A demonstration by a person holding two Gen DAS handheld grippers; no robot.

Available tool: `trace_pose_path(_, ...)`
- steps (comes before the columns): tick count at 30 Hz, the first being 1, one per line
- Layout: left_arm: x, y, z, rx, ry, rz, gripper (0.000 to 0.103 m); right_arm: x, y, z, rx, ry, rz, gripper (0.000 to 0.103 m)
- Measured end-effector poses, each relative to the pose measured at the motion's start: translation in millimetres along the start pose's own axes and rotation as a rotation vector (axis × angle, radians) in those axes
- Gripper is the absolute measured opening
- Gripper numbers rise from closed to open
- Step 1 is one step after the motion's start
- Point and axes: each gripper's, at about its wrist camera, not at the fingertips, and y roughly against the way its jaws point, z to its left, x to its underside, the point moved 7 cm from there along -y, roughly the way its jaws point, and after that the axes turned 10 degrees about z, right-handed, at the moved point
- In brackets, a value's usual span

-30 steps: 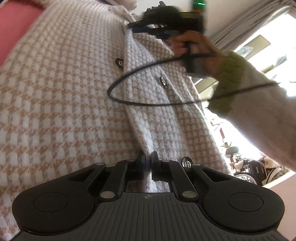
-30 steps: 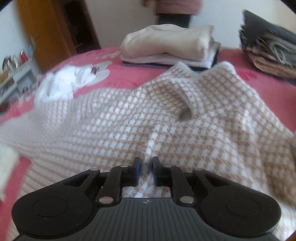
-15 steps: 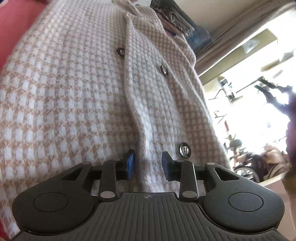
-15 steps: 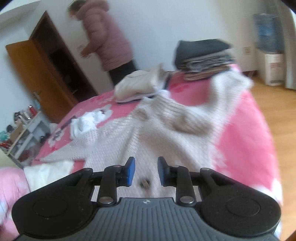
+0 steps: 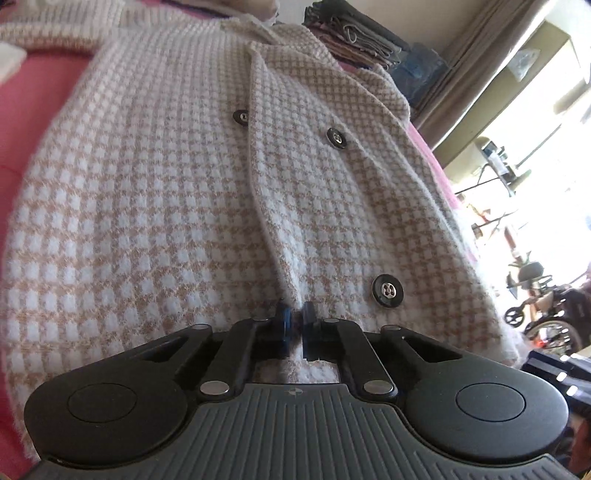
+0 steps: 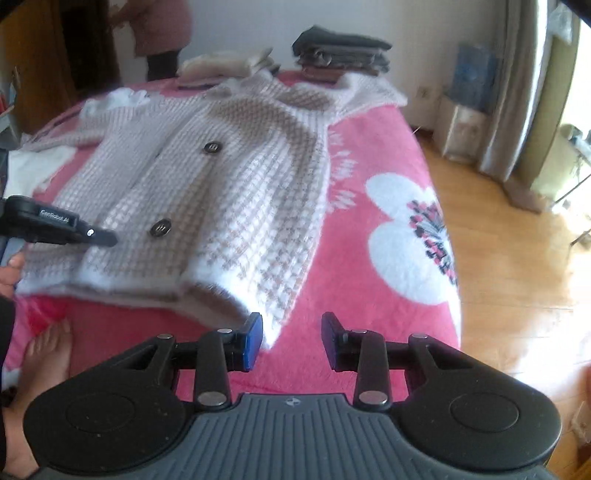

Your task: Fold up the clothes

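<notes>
A beige-and-white checked cardigan (image 5: 155, 206) with dark buttons (image 5: 387, 291) lies spread front-up on a pink bed. My left gripper (image 5: 294, 323) is at its bottom hem, shut on the fabric where the front edge fold runs down. In the right wrist view the cardigan (image 6: 221, 192) lies flat ahead. My right gripper (image 6: 291, 339) is open above the pink blanket, just short of the cardigan's near right corner, with nothing between its fingers. The left gripper (image 6: 55, 225) shows at the cardigan's left side.
The pink blanket (image 6: 369, 155) has a white flower print (image 6: 406, 236). A cream folded stack (image 6: 225, 64) and a dark folded stack (image 6: 343, 48) sit at the far end. A person (image 6: 159, 33) stands behind the bed. A bare foot (image 6: 48, 350) rests near left. Wooden floor (image 6: 498, 240) lies to the right.
Both grippers were shut on the cardigan, then opened. The left has shut again on the hem by the lowest button. The right has pulled back from the cardigan and opened wider.
</notes>
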Motion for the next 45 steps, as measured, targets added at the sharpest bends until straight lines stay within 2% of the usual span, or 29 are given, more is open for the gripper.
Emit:
trace_pose_path(2,0,4,-1,-0.031,-0.016,-0.008,0.003,-5,3,-5,-0.020,-0.012,-0.036,0.037)
trace_pose_path(5,-1,8,2,-0.065,-0.019,-0.011,0.002,6,8,9,-0.023,0.121,-0.052,0.037)
trace_pose_path(7,-3,9,3,-0.080,-0.011,-0.011,0.002,17,0,20,-0.033,0.172,-0.031,0.038)
trace_pose_path(9,-3,10,5,-0.089,-0.012,-0.009,0.002,23,-12,29,0.004,0.194,-0.030,0.038)
trace_pose_path(12,-2,10,2,-0.099,-0.032,-0.007,0.002,23,-32,37,0.108,0.237,-0.049,0.037)
trace_pose_path(13,-2,9,1,-0.102,-0.038,-0.007,0.002,23,-38,40,0.142,0.255,-0.059,0.035)
trace_pose_path(14,-2,9,1,-0.105,-0.045,-0.006,0.002,22,-41,40,0.183,0.264,-0.072,0.025)
trace_pose_path(15,-1,9,0,-0.109,-0.052,-0.005,0.002,20,-38,37,0.205,0.254,-0.090,0.011)
trace_pose_path(17,-1,9,-2,-0.116,-0.065,-0.004,0.002,15,-31,30,0.232,0.222,-0.131,0.009)
trace_pose_path(27,3,4,-2,-0.128,-0.098,0.007,0.003,25,-46,25,0.306,0.237,-0.058,0.005)
trace_pose_path(31,3,2,9,-0.060,-0.031,0.021,0.006,27,-50,24,0.327,0.238,-0.035,0.006)
trace_pose_path(34,3,11,23,0.015,0.060,0.018,0.008,21,-43,20,0.317,0.214,-0.035,0.017)
trace_pose_path(36,5,18,31,0.045,0.104,0.012,0.010,22,-37,13,0.289,0.179,-0.022,0.035)
trace_pose_path(39,6,31,37,0.041,0.116,-0.029,0.012,22,-23,4,0.237,0.122,-0.023,0.043)
trace_pose_path(41,5,38,38,0.034,0.110,-0.057,0.015,22,-14,1,0.214,0.100,-0.019,0.044)
trace_pose_path(45,-4,48,26,0.038,0.045,-0.112,0.020,26,-8,-12,0.230,0.068,0.023,0.045)
